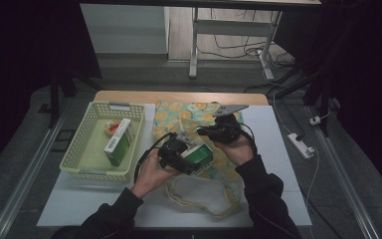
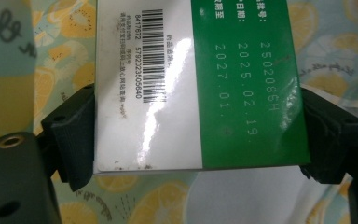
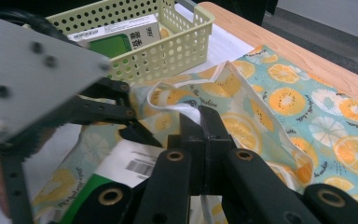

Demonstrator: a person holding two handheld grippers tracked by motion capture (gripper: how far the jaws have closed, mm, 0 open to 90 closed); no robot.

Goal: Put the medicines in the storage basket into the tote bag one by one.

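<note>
While the right gripper [image 3: 204,122] pinches the fruit-print bag [image 1: 179,115] rim, the left gripper [image 1: 186,158], clamping the green-and-white box [image 2: 198,84], should slide it squarely into the bag's mouth.

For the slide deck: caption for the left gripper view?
Left claw clamps a green-and-white medicine box above the fruit-print cloth bag.

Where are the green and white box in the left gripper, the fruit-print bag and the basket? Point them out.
green and white box [image 2: 200,84], left gripper view, on its printed face.
fruit-print bag [image 3: 279,100], right gripper view, on the flat cloth.
basket [image 1: 74,152], high view, on its left wall.
</note>
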